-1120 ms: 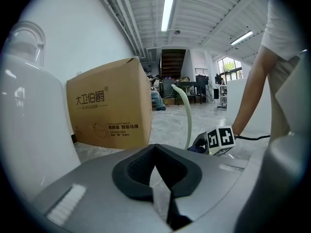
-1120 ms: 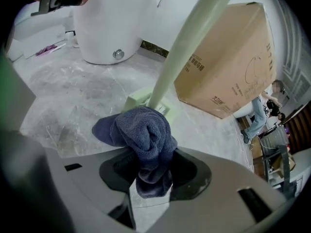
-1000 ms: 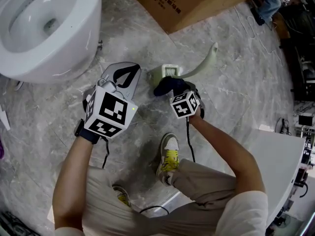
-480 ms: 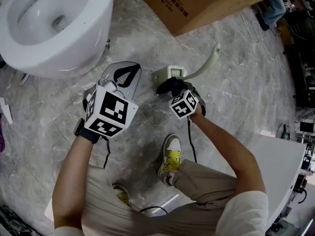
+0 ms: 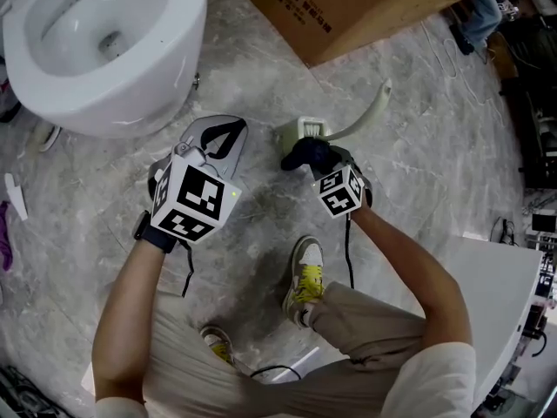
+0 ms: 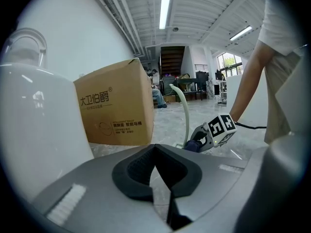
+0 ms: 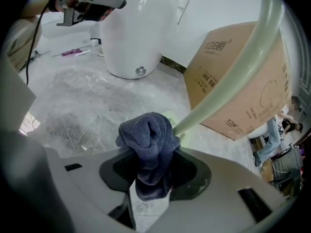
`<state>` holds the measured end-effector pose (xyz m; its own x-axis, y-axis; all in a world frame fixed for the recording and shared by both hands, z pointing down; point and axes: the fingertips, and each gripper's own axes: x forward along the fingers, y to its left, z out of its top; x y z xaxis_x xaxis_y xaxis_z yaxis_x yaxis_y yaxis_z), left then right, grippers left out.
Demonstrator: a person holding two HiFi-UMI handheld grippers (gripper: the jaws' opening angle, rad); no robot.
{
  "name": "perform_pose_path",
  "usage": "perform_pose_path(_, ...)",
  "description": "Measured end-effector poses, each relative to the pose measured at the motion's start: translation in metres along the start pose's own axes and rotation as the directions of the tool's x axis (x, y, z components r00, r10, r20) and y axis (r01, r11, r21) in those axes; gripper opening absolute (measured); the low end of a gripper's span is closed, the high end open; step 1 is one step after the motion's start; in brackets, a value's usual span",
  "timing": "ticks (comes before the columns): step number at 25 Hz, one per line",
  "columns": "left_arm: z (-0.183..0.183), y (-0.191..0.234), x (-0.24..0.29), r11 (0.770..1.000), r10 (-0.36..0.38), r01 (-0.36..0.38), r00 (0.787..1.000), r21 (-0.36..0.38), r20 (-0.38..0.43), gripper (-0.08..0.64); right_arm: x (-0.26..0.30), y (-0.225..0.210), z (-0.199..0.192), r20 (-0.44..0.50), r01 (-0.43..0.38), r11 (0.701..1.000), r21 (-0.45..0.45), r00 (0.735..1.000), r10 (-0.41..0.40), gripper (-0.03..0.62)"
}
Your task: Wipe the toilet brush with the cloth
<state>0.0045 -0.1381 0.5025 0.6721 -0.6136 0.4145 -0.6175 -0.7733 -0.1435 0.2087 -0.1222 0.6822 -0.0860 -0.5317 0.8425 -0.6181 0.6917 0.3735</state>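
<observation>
The pale green toilet brush [image 5: 315, 130] stands on the floor, its curved handle [image 5: 374, 99] rising to the right. My right gripper [image 5: 306, 156] is shut on a dark blue cloth [image 5: 302, 152], which presses against the brush's lower part. In the right gripper view the cloth [image 7: 148, 139] bunches out between the jaws of that gripper [image 7: 151, 168] and touches the green handle [image 7: 228, 79]. My left gripper [image 5: 228, 129] hovers to the brush's left, shut with nothing in it. Seen from the left gripper [image 6: 154, 150], the handle [image 6: 185, 114] stands ahead.
A white toilet [image 5: 104, 46] stands at the top left, and a cardboard box [image 5: 348, 3] lies beyond the brush. The person's yellow-and-white shoe [image 5: 305, 273] rests on the grey marble floor [image 5: 418, 172] below the right gripper. A white cabinet [image 5: 496, 277] is at the right.
The right gripper with the cloth has drawn back a little toward the person, staying beside the brush. The left gripper has hardly moved. The head view has shifted slightly.
</observation>
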Motion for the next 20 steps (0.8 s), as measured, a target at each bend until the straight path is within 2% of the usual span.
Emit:
perform_pose_path(3,0.006,0.001,0.000,1.000,0.004,-0.004,1.000,-0.001,0.014,0.000,-0.018,-0.003,0.002,0.007,-0.010,1.000,-0.012,1.000,0.011,0.166)
perform_pose_path(5,0.012,0.000,0.004,1.000,0.006,-0.007,0.999,0.017,0.034,0.000,-0.028,-0.010,0.005,0.013,-0.016,0.998,-0.053,1.000,0.016,0.166)
perform_pose_path(8,0.014,-0.001,0.016,0.994,0.006,-0.009,1.000,0.113,0.025,0.000,-0.034,-0.020,0.009,0.018,-0.021,0.994,-0.111,1.000,0.023,0.166)
perform_pose_path(10,0.025,0.004,0.018,0.989,0.031,-0.036,0.999,0.141,0.034,0.000,-0.039,-0.026,0.016,0.049,-0.029,0.997,-0.067,0.998,0.032,0.166)
perform_pose_path(13,0.058,0.019,0.018,0.987,0.126,-0.136,0.985,0.082,0.115,0.000,-0.055,-0.040,0.026,0.116,-0.042,0.997,0.066,0.993,0.034,0.166)
perform_pose_path(15,0.075,0.018,0.018,0.980,0.178,-0.188,0.975,0.062,0.136,0.000,-0.073,-0.048,0.031,0.149,-0.051,0.991,0.125,0.988,0.032,0.166)
perform_pose_path(17,0.092,0.008,0.015,0.976,0.207,-0.213,0.972,0.047,0.112,0.000,-0.096,-0.054,0.034,0.165,-0.061,0.985,0.161,0.986,0.034,0.166)
perform_pose_path(20,0.130,-0.006,0.004,0.982,0.184,-0.186,0.982,0.041,0.048,0.000,-0.139,-0.067,0.043,0.164,-0.066,0.978,0.199,0.986,0.033,0.166)
